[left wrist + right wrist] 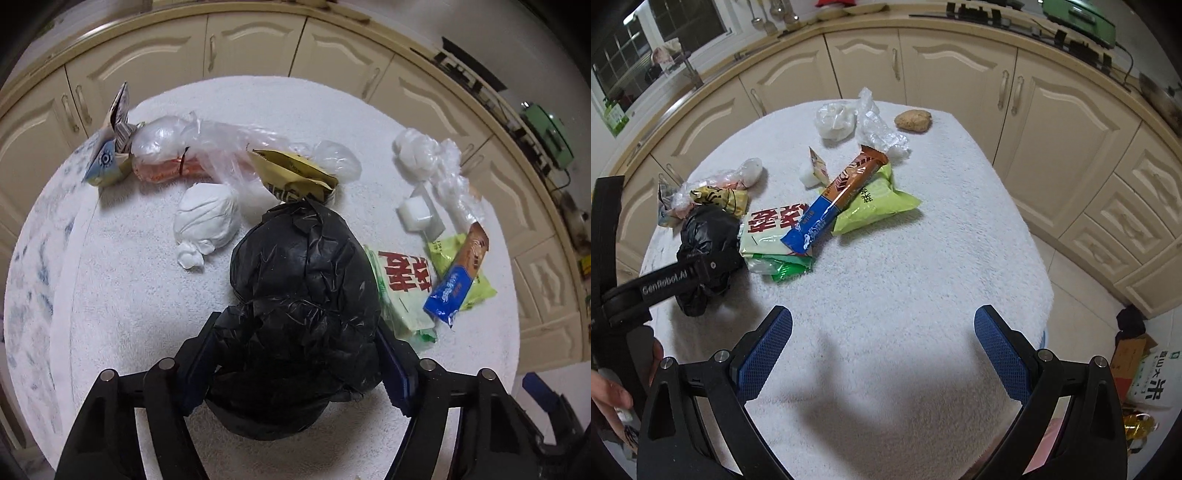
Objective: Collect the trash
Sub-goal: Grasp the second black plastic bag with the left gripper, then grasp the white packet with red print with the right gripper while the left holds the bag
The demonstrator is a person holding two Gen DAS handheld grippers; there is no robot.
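The left gripper [295,354] is down on the crumpled black bag [303,295], a finger on either flank, pads pressed into the plastic: that is a grip, with the bundle bulging up between the jaws. The bag sits on the white fluffy cloth [129,295] that covers the table, towards the near left of the litter as the right camera sees it [705,247]. Just behind it lies a tan wrapper with dark print [295,177], touching the bag's far edge, and to its left a knotted white bag [207,225], close but apart. Further back there's a clear plastic bag [207,144] draped over something orange, and a folded paper carton [110,147] at the cloth's edge. Hard against the black bag's right side is a pale packet with big red characters [402,284]; over that leans a blue and brown wrapper [458,273], which also rests on a lime green packet [465,269]. Beyond them sit a small white block [415,216] and a wad of clear film [432,158]. The right gripper [882,354] hangs over bare cloth with its blue pads [1001,358] spread wide, nothing between them. At the far edge of the table lies a brownish lump [913,120]; what it is I can't make out. Cream cabinet doors [960,70] run behind.
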